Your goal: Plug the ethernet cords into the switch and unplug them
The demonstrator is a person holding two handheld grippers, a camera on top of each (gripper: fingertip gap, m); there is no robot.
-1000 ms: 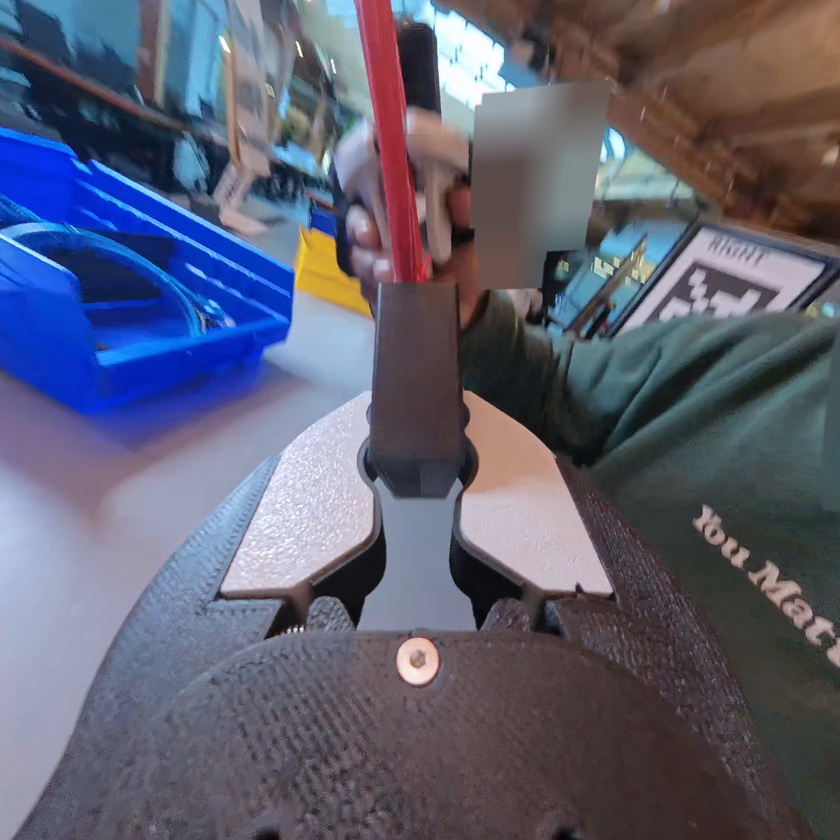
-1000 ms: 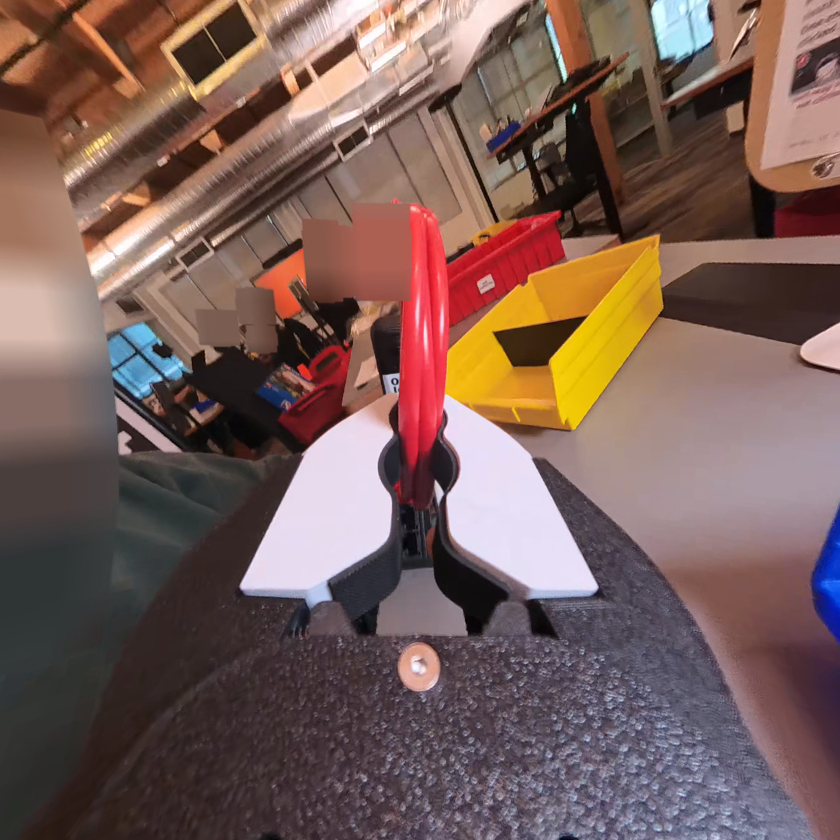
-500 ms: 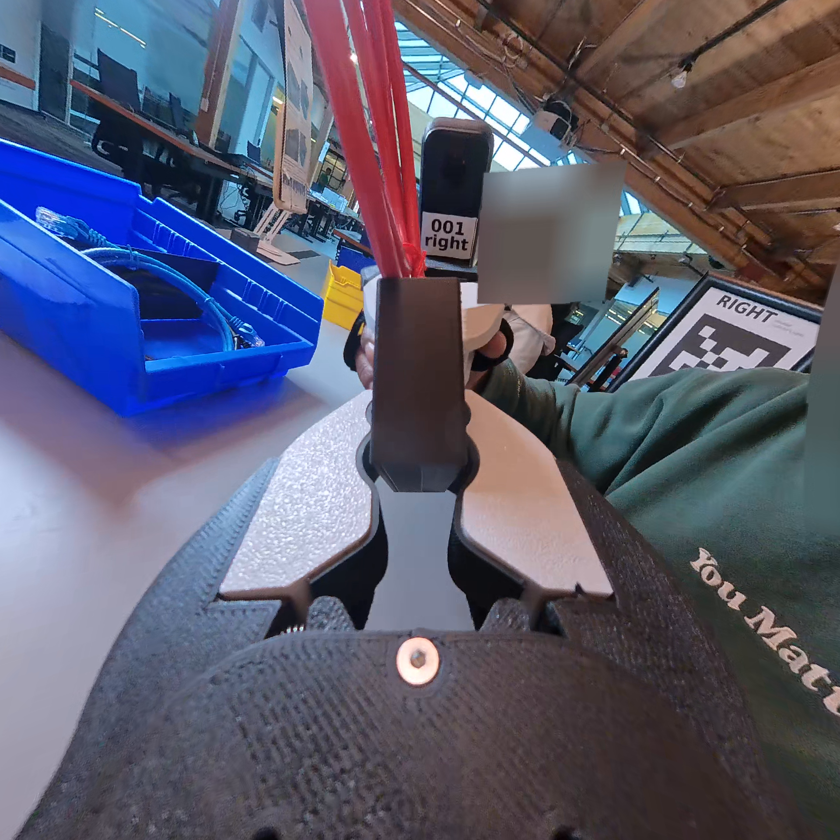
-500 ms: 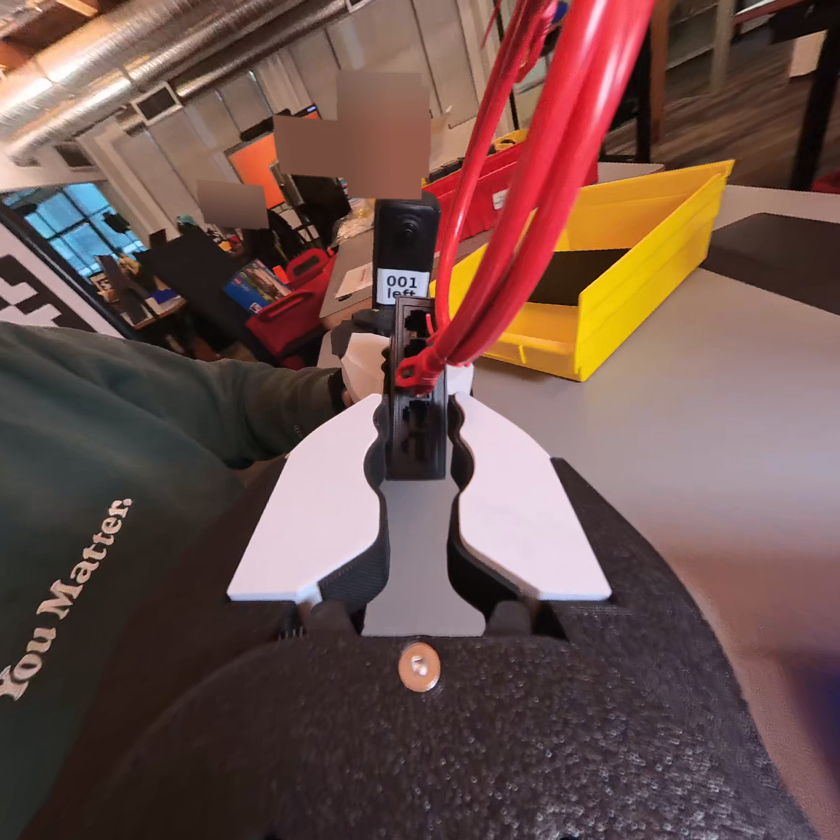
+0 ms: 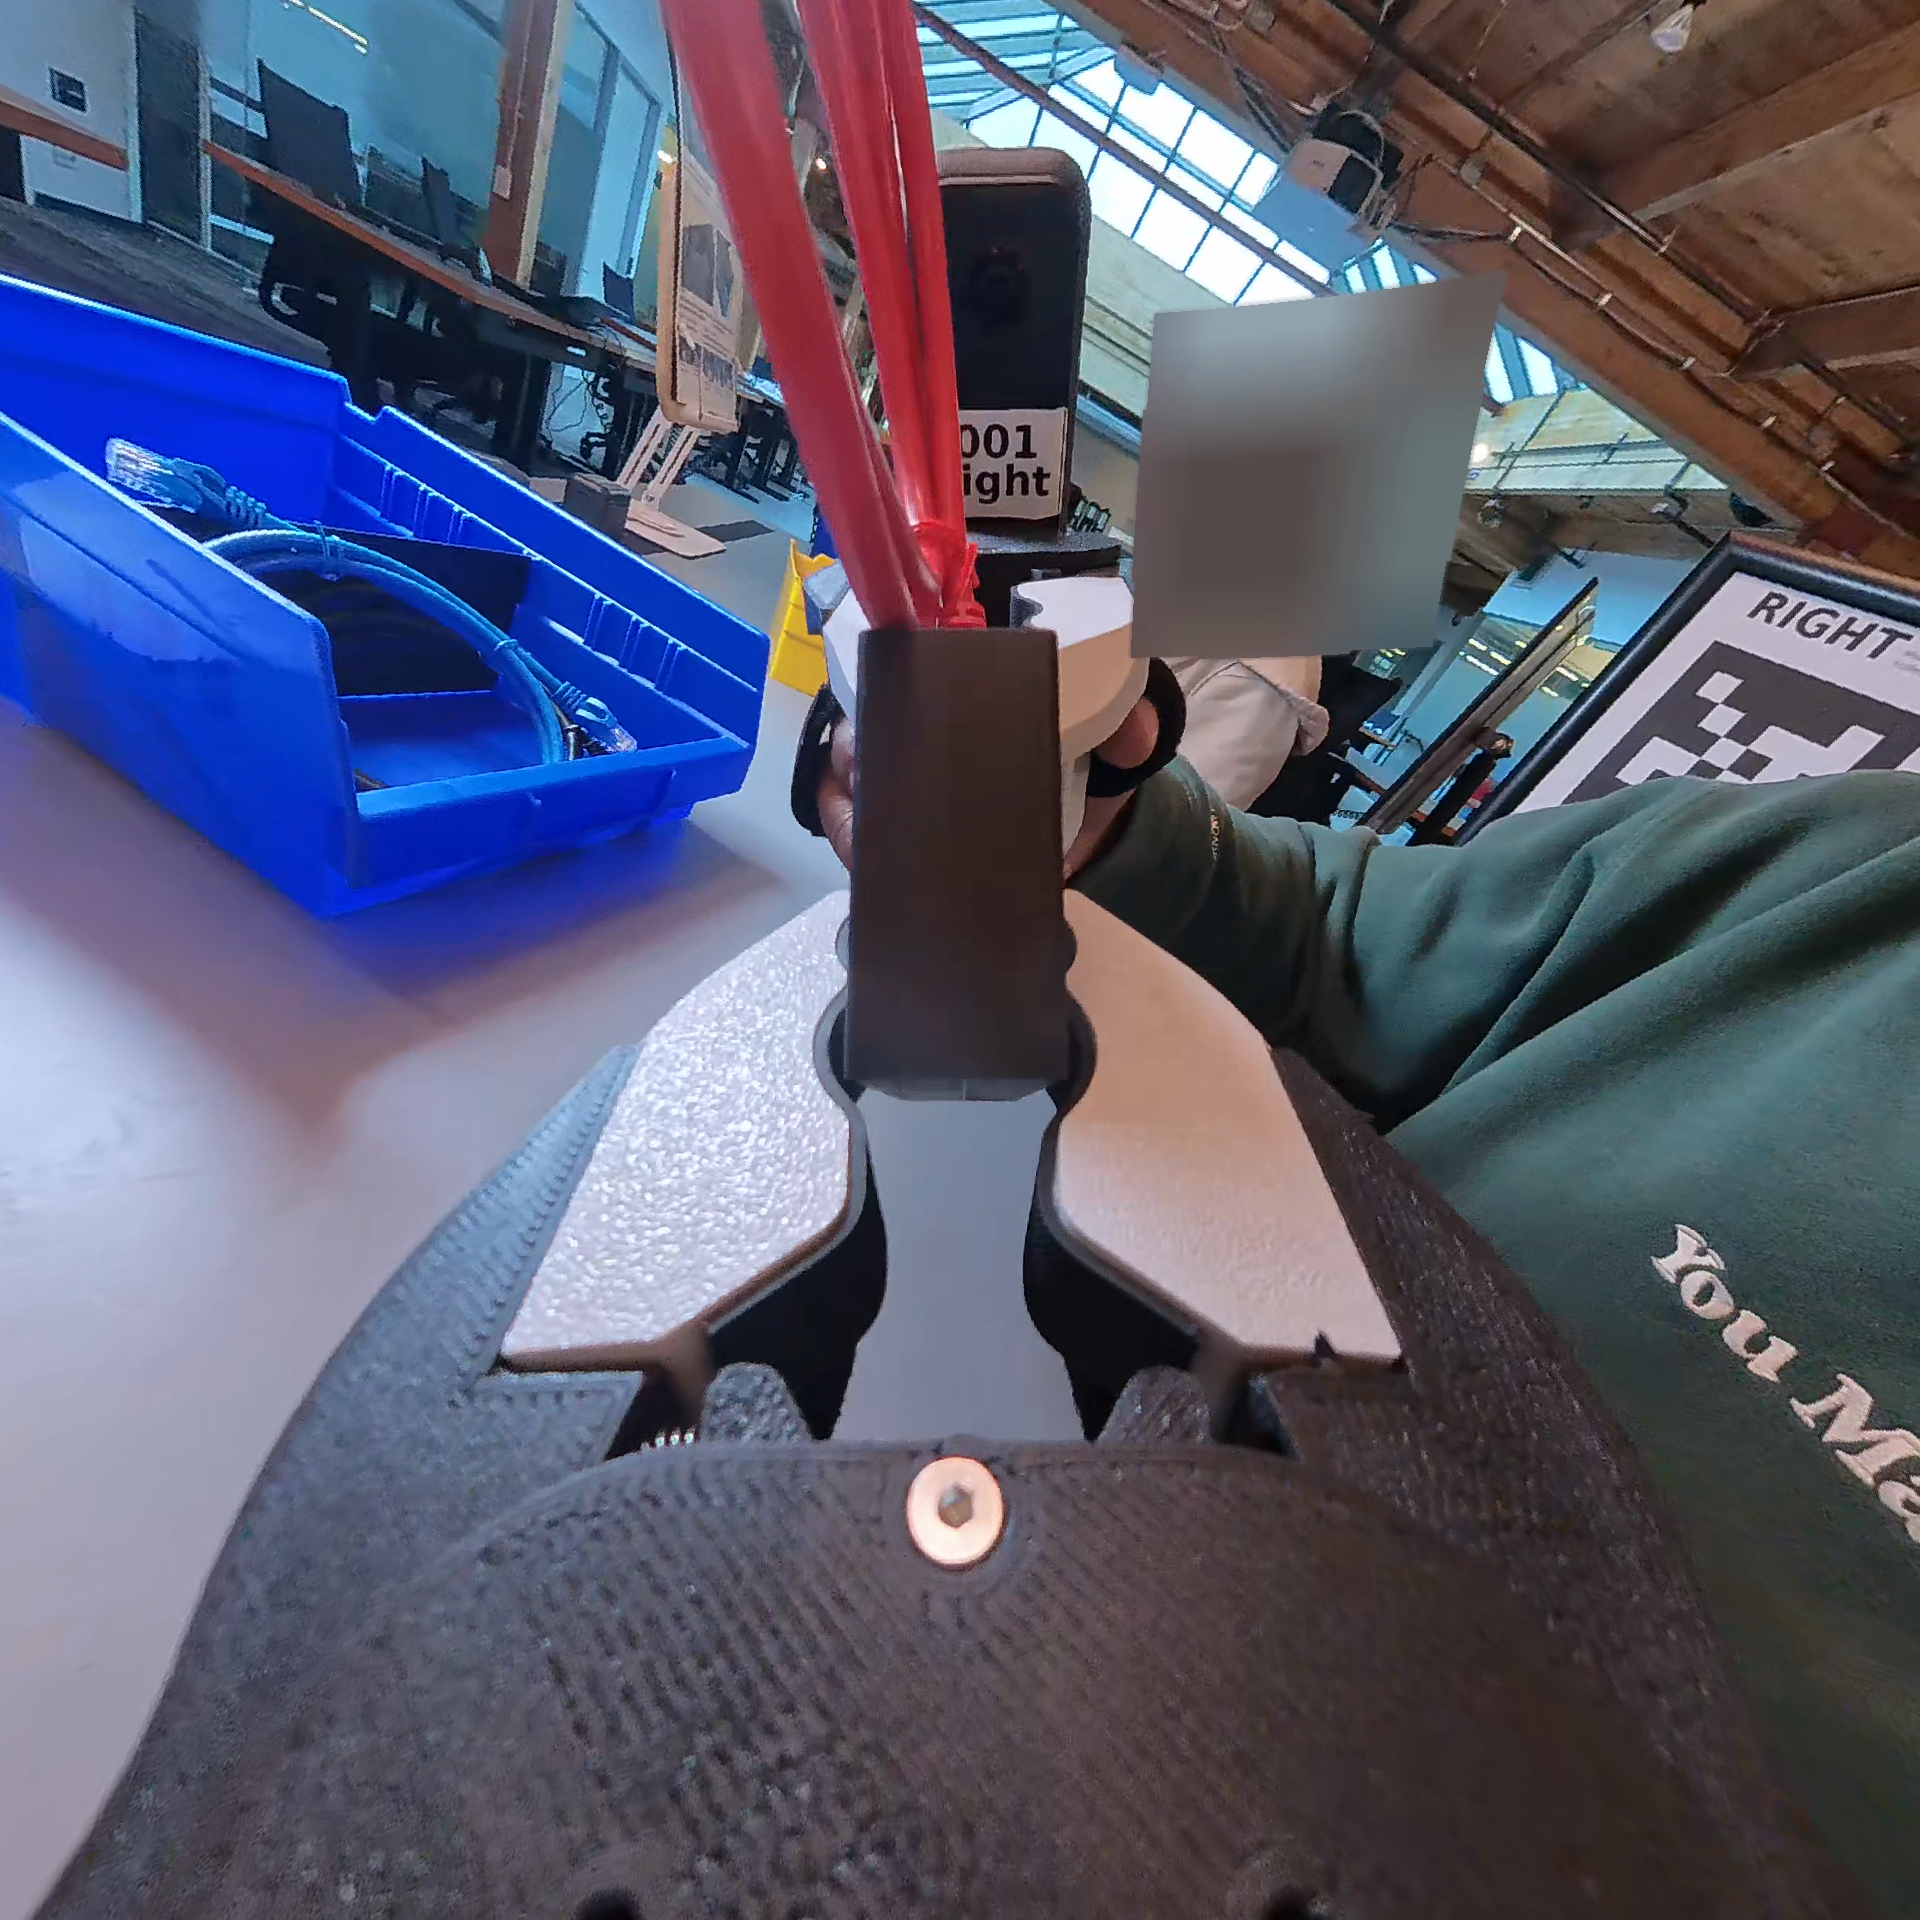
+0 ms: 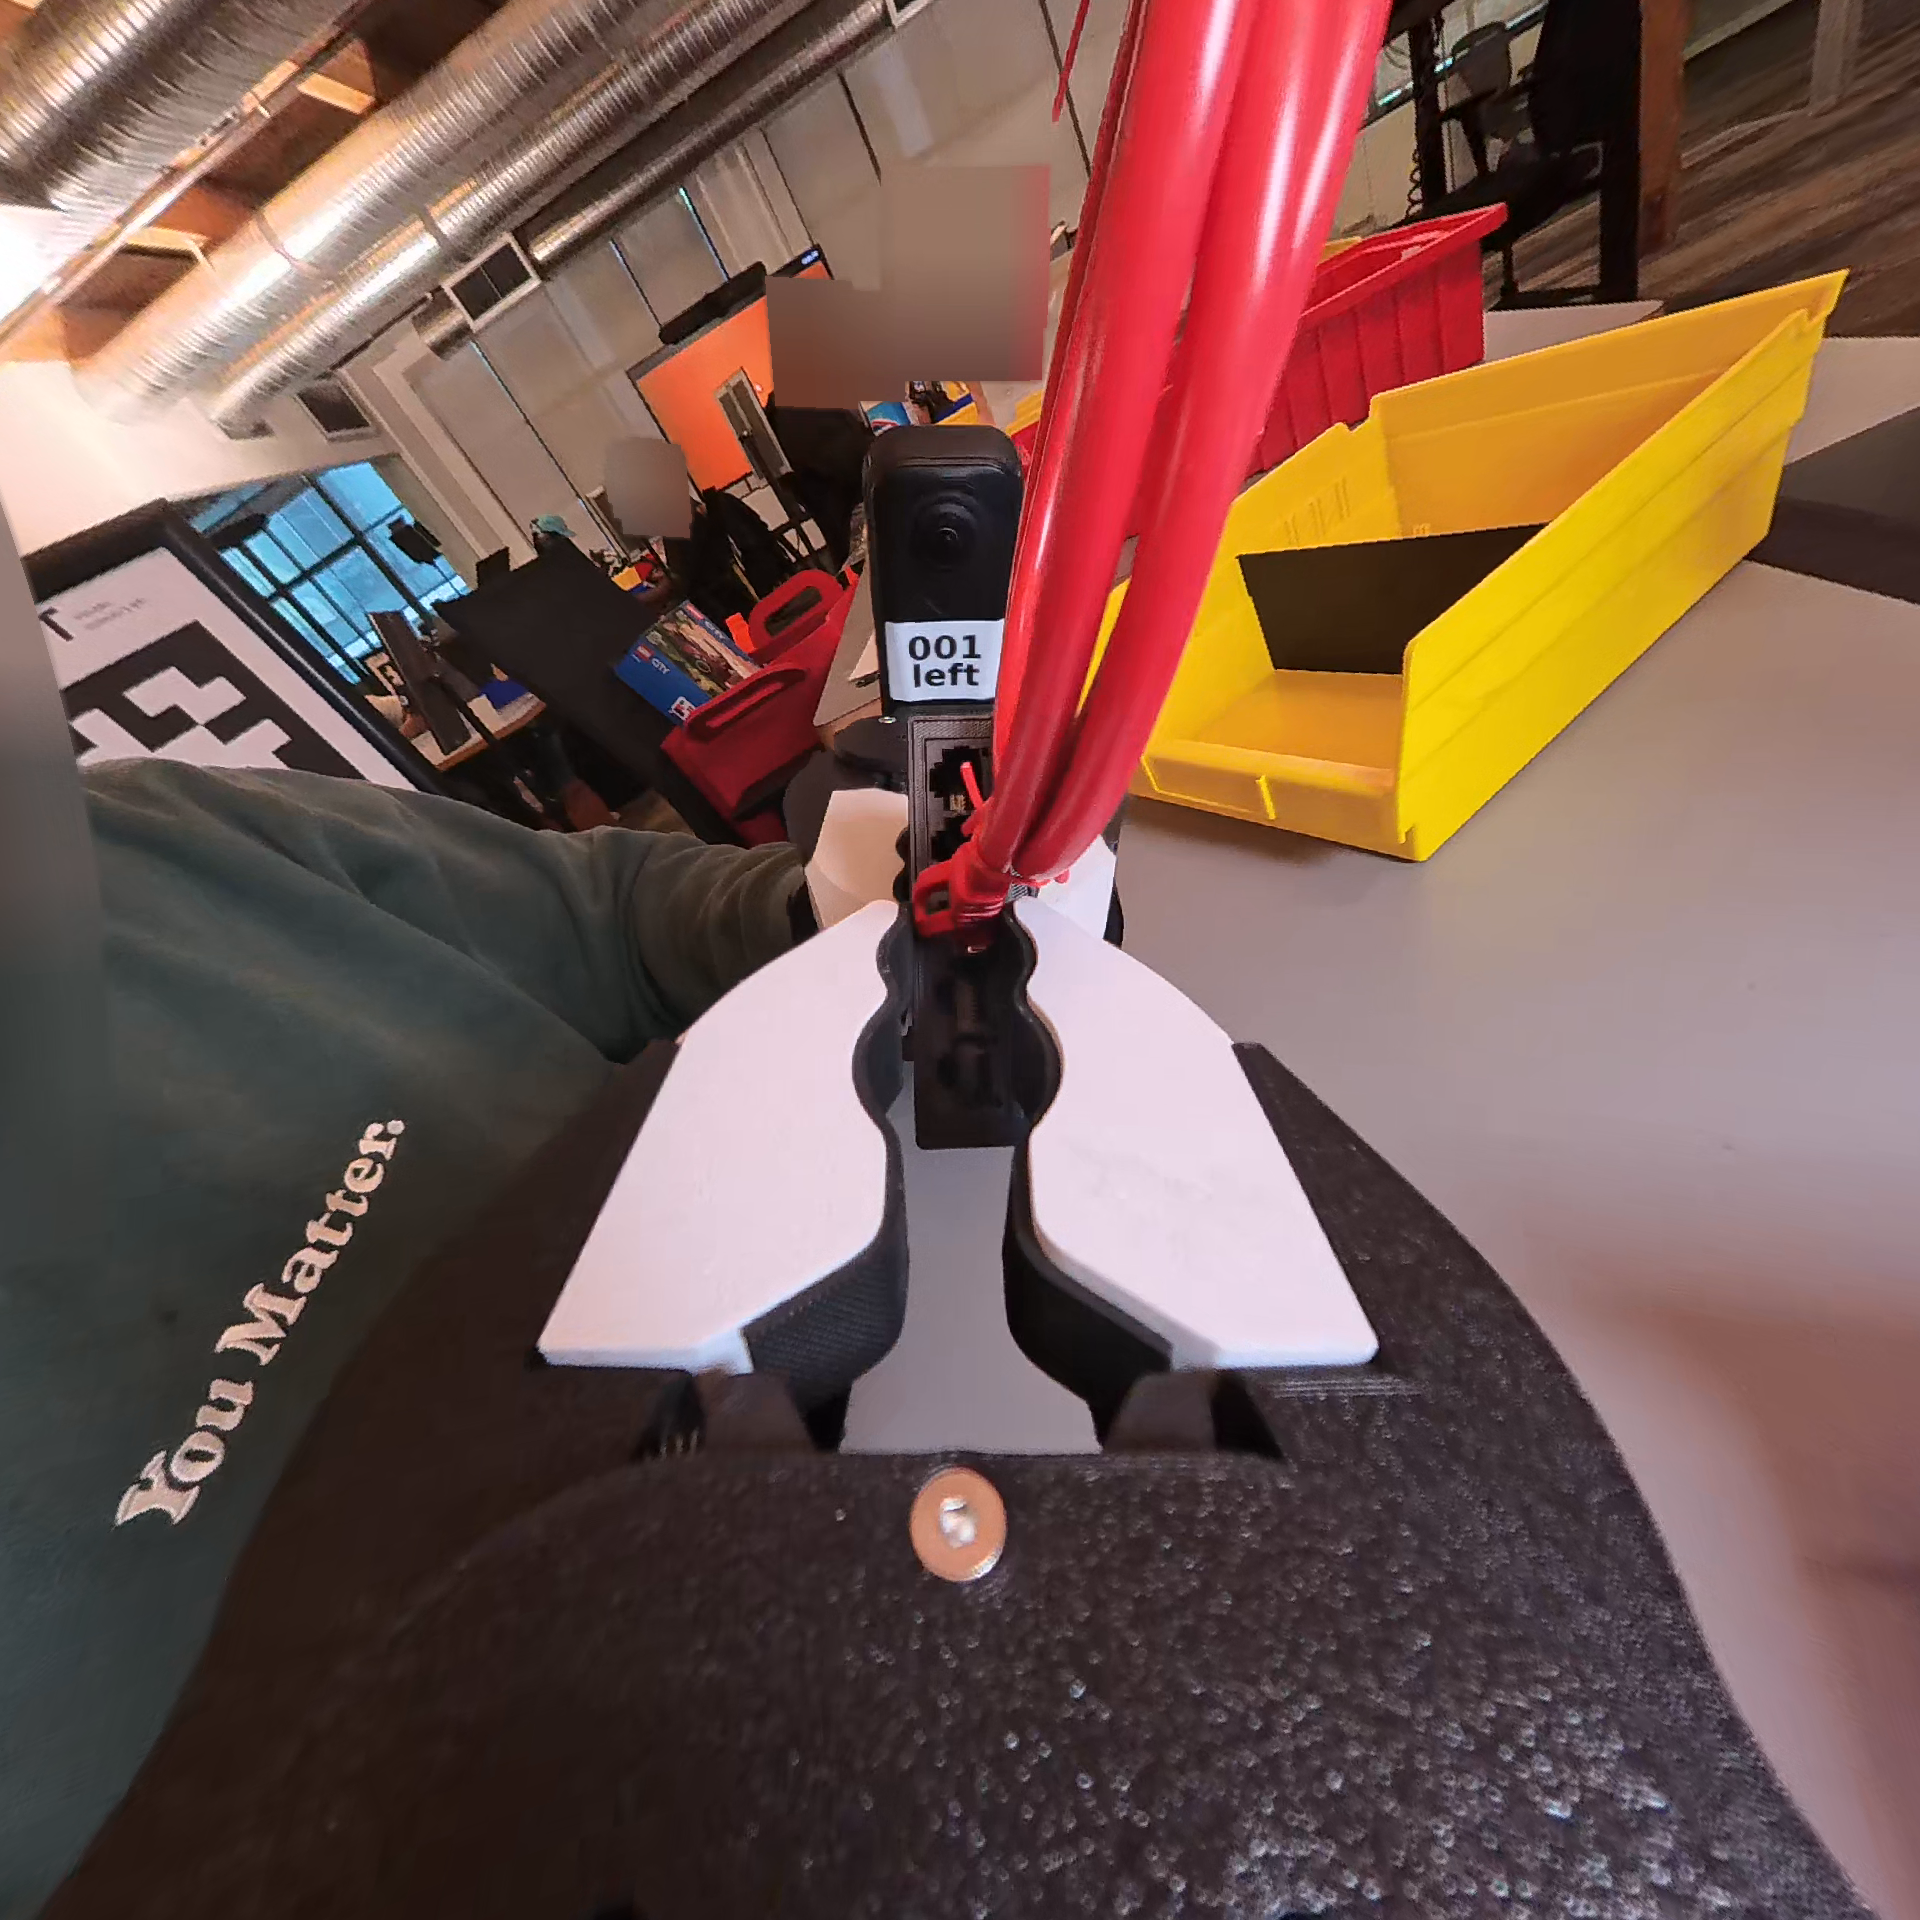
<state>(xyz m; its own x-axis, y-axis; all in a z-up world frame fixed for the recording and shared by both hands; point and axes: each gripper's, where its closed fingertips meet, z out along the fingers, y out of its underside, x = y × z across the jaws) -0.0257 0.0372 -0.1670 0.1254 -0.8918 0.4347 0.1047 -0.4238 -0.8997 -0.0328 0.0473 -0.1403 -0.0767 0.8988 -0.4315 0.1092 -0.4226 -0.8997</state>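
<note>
My left gripper [image 5: 956, 914] is shut on the near end of the black switch [image 5: 956, 790] and holds it above the table. A bundle of red ethernet cords [image 5: 883, 312] rises from the switch's far end. In the right wrist view, my right gripper [image 6: 961, 925] faces it and is shut on the switch's other end [image 6: 966, 1081], jaws against its sides. The port face shows there, and a red plug with a red tie [image 6: 951, 894] sits at a port by the fingertips. The red cords [image 6: 1174, 416] run up out of frame. The right gripper's white fingers [image 5: 1086, 665] show behind the switch.
A blue bin [image 5: 156, 675] holding a blue cable [image 5: 436, 592] stands on the grey table at the left. A yellow bin [image 6: 1610, 582] and a red bin [image 6: 1392, 312] stand at the far right. A person's green sleeve [image 5: 1558, 987] fills one side of each view. Both grippers' tips are close together, under 4 cm apart.
A second ago my right gripper was shut on the red cords. It has since let them go and closed around the switch's end. My left gripper kept its hold on the switch.
</note>
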